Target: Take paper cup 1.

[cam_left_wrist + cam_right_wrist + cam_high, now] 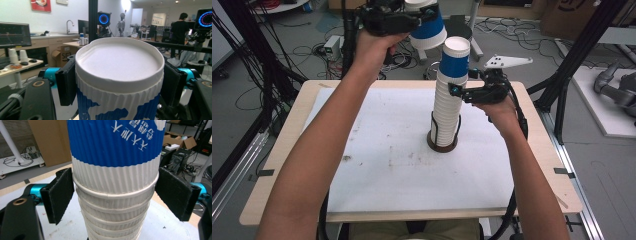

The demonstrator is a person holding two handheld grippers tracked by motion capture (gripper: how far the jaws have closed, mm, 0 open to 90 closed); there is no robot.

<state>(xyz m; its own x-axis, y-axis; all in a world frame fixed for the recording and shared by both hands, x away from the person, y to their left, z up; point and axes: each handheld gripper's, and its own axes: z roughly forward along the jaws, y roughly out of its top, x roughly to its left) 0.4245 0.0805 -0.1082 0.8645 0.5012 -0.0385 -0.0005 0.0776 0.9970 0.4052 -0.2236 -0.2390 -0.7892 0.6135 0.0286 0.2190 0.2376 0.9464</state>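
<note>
A blue-and-white ribbed paper cup [428, 29] hangs upside down high above the table's far edge, with my left gripper [424, 17] shut on it. In the left gripper view the cup's white bottom [118, 61] faces the camera, and both pads [66, 83] press its sides. A tall stack of upturned cups [447, 107] stands on a dark round base [443, 146] on the white sheet. My right gripper [457, 84] is at the stack's upper part, just under the blue top cup [115, 142]. Its pads [60, 195] touch a white rim [115, 192] on both sides.
The white sheet [377, 150] covers a wooden table [287, 150], with small brown stains near its middle. Black frame posts [577, 55] stand right of the table and cables [257, 75] hang at the left. More gear and boxes lie on the floor behind.
</note>
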